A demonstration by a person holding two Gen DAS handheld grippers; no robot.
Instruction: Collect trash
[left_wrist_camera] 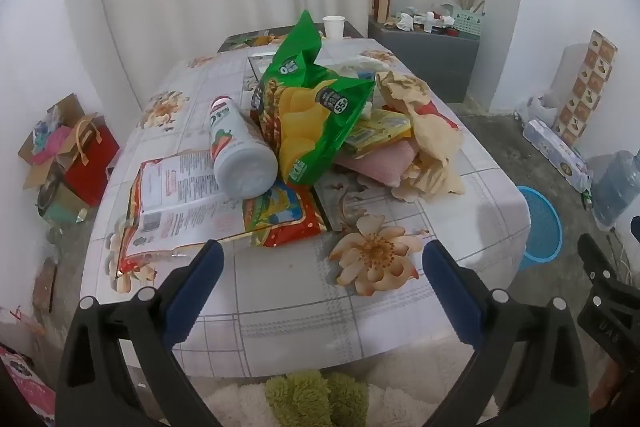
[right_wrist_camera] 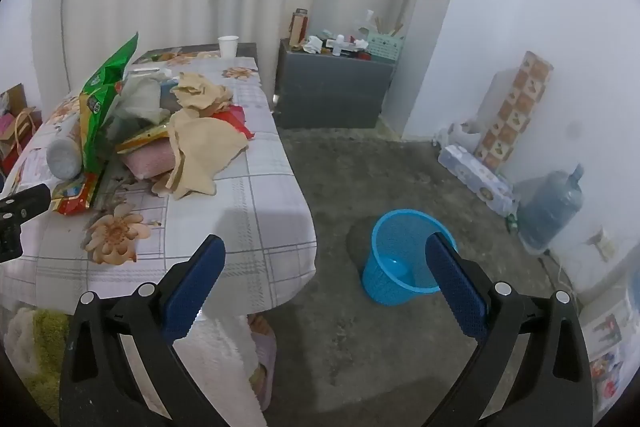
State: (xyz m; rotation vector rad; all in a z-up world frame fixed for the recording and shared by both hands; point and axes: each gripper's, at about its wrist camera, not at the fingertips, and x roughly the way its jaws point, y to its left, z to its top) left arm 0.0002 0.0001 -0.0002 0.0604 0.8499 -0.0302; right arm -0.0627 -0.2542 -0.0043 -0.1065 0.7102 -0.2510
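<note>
The left gripper (left_wrist_camera: 320, 267) gapes wide and empty above the table's flowered cloth (left_wrist_camera: 280, 307). At its eleven o'clock a white plastic bottle (left_wrist_camera: 240, 151) lies on a printed leaflet (left_wrist_camera: 180, 195); at twelve, a green crisp bag (left_wrist_camera: 308, 107); at one, crumpled brown paper (left_wrist_camera: 424, 119). The right gripper (right_wrist_camera: 324, 267), equally wide and empty, hangs over the floor, with a blue mesh plastic bin (right_wrist_camera: 396, 255) at its two o'clock.

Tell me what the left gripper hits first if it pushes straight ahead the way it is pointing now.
Most likely the bare tablecloth. The left gripper is open, angled down at the table's near part, around the printed flower. The red snack packet lies just beyond; depth is hard to judge through the fisheye.
</note>
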